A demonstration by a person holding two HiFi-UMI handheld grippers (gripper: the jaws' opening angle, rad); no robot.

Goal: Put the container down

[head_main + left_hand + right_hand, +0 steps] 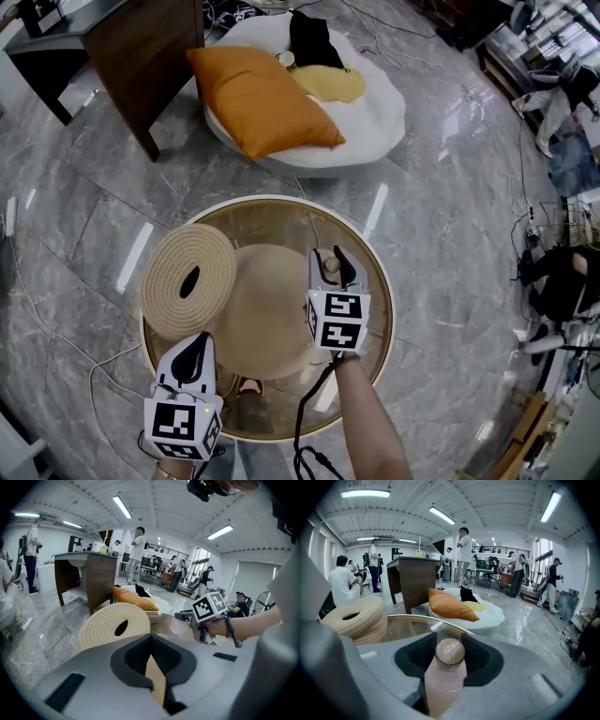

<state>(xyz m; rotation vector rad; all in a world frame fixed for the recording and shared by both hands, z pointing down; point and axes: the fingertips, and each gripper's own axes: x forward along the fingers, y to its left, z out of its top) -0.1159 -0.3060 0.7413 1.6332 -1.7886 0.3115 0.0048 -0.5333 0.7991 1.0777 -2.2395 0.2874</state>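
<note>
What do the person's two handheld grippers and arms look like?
The left gripper and right gripper have pale grey bodies with black jaw pads. Each carries a white cube with black square markers. A black cable trails from the right one. The right forearm wears no sleeve.

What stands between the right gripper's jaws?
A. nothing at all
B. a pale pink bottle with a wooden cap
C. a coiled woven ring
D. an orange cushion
B: the right gripper view shows a wood-capped pale pink bottle standing upright between the two dark pads of the right gripper, with its round cap level with the pad tips.
</note>
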